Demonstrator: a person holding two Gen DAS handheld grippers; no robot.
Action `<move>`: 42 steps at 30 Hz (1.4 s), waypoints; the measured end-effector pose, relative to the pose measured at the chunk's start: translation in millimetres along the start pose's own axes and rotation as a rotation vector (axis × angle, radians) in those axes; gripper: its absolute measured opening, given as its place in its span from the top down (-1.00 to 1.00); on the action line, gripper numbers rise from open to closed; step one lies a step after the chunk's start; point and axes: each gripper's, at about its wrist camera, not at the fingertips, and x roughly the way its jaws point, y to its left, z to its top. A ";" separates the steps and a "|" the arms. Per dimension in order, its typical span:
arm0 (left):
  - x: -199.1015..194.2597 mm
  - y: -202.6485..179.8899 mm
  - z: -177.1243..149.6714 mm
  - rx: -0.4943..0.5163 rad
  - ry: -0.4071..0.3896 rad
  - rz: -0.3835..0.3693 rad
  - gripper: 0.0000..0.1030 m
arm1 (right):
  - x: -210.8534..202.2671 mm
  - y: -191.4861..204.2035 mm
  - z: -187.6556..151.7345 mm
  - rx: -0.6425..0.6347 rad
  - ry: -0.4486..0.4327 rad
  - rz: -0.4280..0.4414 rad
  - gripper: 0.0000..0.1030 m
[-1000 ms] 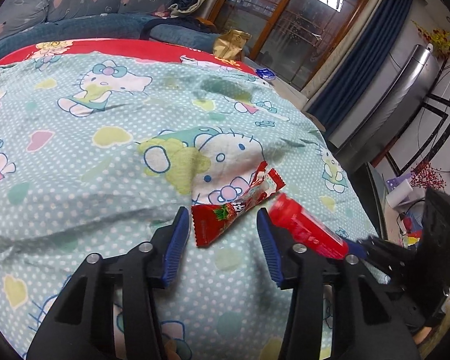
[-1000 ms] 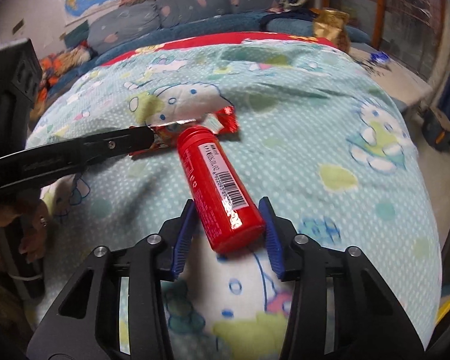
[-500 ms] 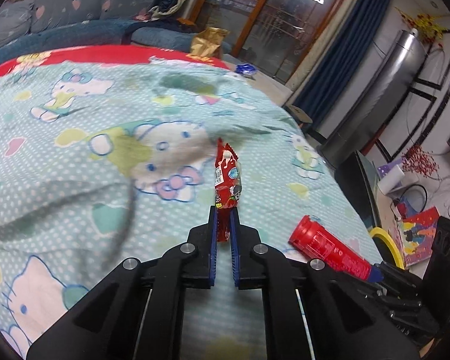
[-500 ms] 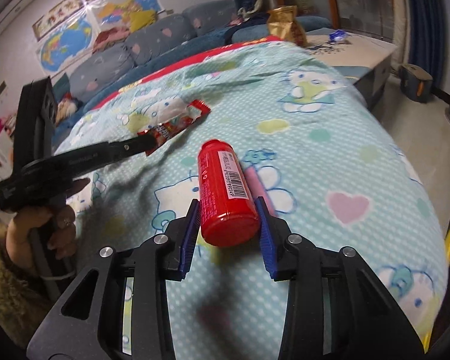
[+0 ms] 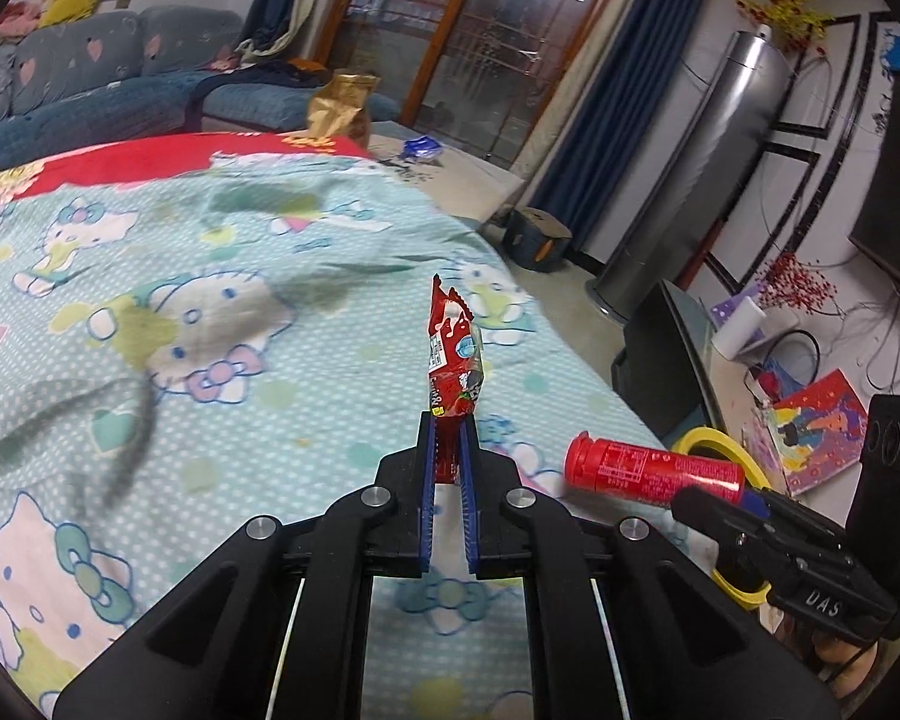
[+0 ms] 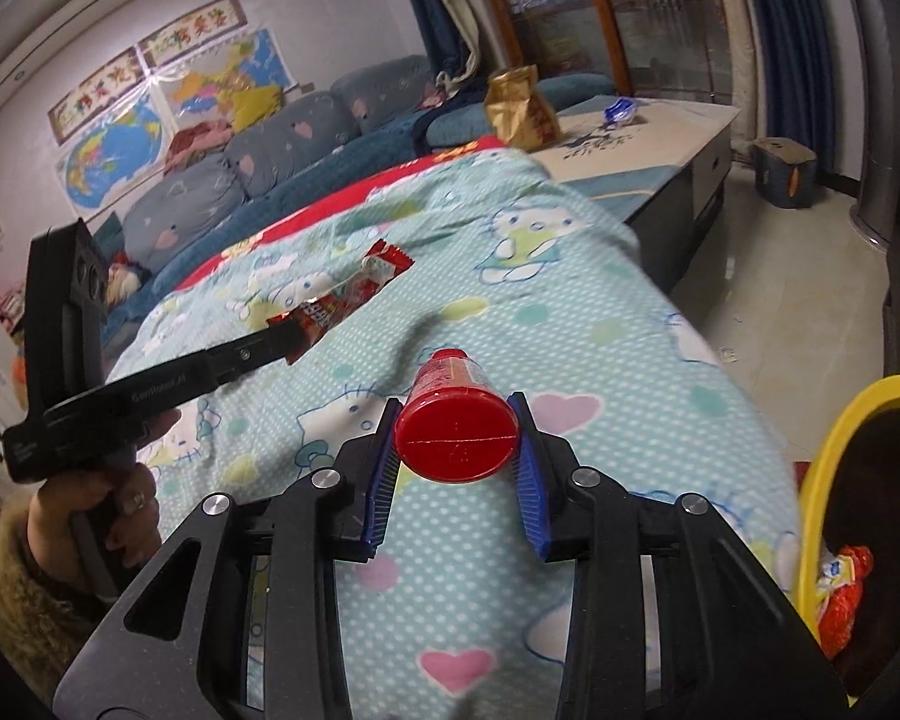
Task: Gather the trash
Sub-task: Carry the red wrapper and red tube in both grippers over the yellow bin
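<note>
Left wrist view, red wrapper (image 5: 453, 360) pinched upright, red bottle (image 6: 456, 426) clamped.

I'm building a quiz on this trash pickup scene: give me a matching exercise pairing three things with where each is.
Things:
1. red foil snack wrapper
2. red plastic cylinder bottle
3. yellow-rimmed bin

Places:
A. on the floor beside the bed
B. pinched in the left tool
C. clamped in the right tool

Pairs: 1-B, 2-C, 3-A
</note>
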 end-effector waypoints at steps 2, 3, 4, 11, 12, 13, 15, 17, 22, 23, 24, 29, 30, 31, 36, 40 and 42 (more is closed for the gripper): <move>0.0 -8.9 0.0 0.014 0.000 -0.012 0.85 | -6.3 -4.4 0.4 0.008 -0.012 -0.009 0.45; -0.5 -14.1 0.1 0.024 -0.001 -0.017 0.85 | -9.9 -7.3 0.9 0.011 -0.020 -0.017 0.45; -0.5 -17.5 0.1 0.030 -0.002 -0.020 0.85 | -13.1 -9.8 1.3 0.015 -0.027 -0.023 0.45; -0.5 -45.2 -2.8 0.080 0.000 -0.060 0.85 | -31.6 -24.4 1.5 0.038 -0.061 -0.061 0.45; -0.4 -49.6 -3.3 0.088 0.000 -0.065 0.85 | -34.3 -27.2 1.3 0.041 -0.065 -0.068 0.45; -0.5 -51.5 -3.5 0.093 0.000 -0.067 0.85 | -37.2 -29.9 1.3 0.044 -0.070 -0.076 0.45; -0.6 -56.8 -3.9 0.103 0.000 -0.075 0.85 | -40.6 -33.4 2.1 0.047 -0.077 -0.086 0.45; -0.5 -62.3 -4.4 0.114 0.002 -0.082 0.85 | -45.6 -38.3 1.9 0.054 -0.087 -0.097 0.45; -1.0 -75.9 -6.3 0.142 0.004 -0.102 0.85 | -57.7 -52.3 0.6 0.082 -0.108 -0.125 0.45; -1.1 -78.8 -6.9 0.148 0.004 -0.107 0.85 | -59.3 -54.0 0.1 0.085 -0.111 -0.129 0.45; -1.1 -81.7 -7.5 0.154 0.005 -0.111 0.85 | -61.5 -57.0 -0.4 0.089 -0.114 -0.135 0.45; -0.9 -95.2 -9.9 0.180 0.010 -0.132 0.85 | -69.9 -65.1 -2.8 0.105 -0.126 -0.160 0.45; -0.8 -98.0 -10.6 0.186 0.011 -0.137 0.85 | -72.0 -67.3 -3.6 0.108 -0.129 -0.167 0.45; -0.1 -100.0 -10.8 0.191 0.013 -0.139 0.85 | -73.9 -69.1 -3.9 0.112 -0.131 -0.171 0.45; 2.3 -112.7 -13.4 0.216 0.019 -0.158 0.85 | -84.4 -80.2 -6.3 0.129 -0.144 -0.200 0.45; 4.3 -121.7 -14.8 0.235 0.023 -0.173 0.85 | -94.3 -91.8 -7.8 0.154 -0.155 -0.229 0.45; 5.1 -127.4 -15.7 0.247 0.025 -0.179 0.85 | -100.2 -97.7 -8.7 0.165 -0.161 -0.245 0.45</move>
